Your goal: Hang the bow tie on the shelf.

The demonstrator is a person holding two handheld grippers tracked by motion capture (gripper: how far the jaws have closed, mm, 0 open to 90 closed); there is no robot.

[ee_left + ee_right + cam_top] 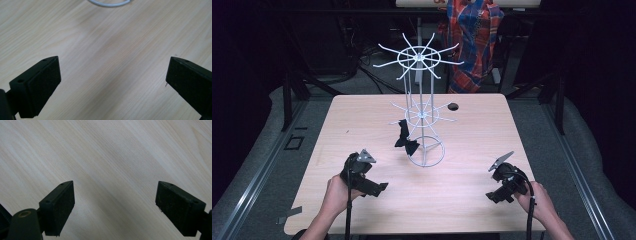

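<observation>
A white wire rack (421, 107) with two tiers of spoke hooks stands on a ring base at the middle of the wooden table (362, 115). A black bow-shaped piece (405, 140) hangs from a lower spoke on the rack's left side. My left gripper (379, 188) is held low at the front left, open, its jaws (113, 82) wide apart over bare wood, with the rack's ring base (108, 3) just ahead. My right gripper (498, 196) sits at the front right, open, with only table grain between its fingertips (115, 207).
A dark round hole (453, 106) marks the table behind the rack on the right. A plaid cloth (472, 37) hangs beyond the far edge. Grey floor and metal rails (257, 175) flank the table. Bits of tape (287, 215) lie at the front left corner.
</observation>
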